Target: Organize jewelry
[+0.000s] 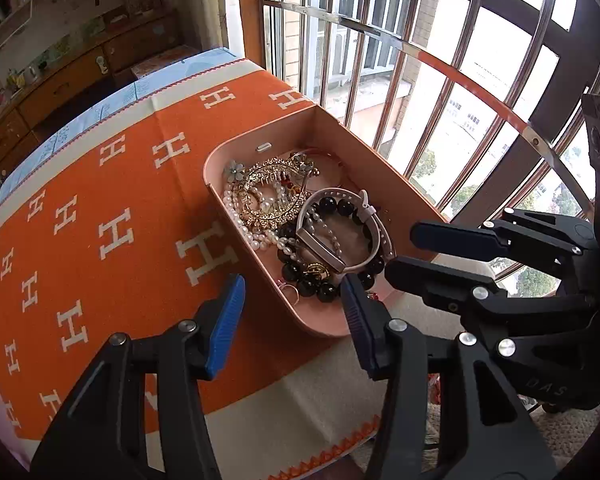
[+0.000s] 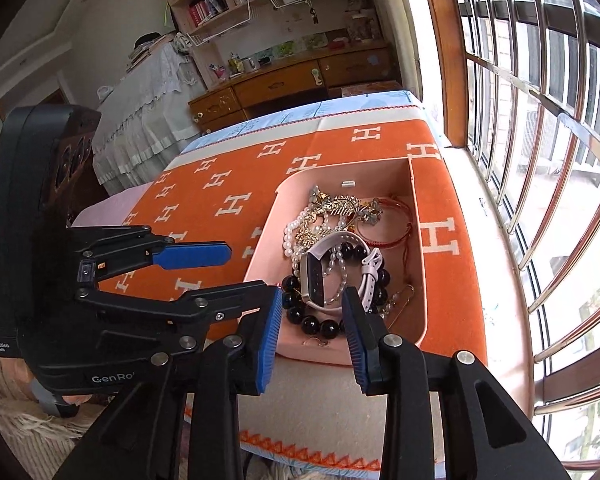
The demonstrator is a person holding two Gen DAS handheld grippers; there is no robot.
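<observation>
Your right gripper's near finger (image 1: 428,276) hides the pink box's (image 1: 260,264) near right corner. The black bead bracelet (image 2: 320,324) runs under the watch (image 2: 314,284), and small rings (image 1: 290,291) beside it are too tiny to identify.

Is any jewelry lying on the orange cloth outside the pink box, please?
No, in the left wrist view the orange cloth is bare, and all the jewelry lies inside the pink box.
</observation>
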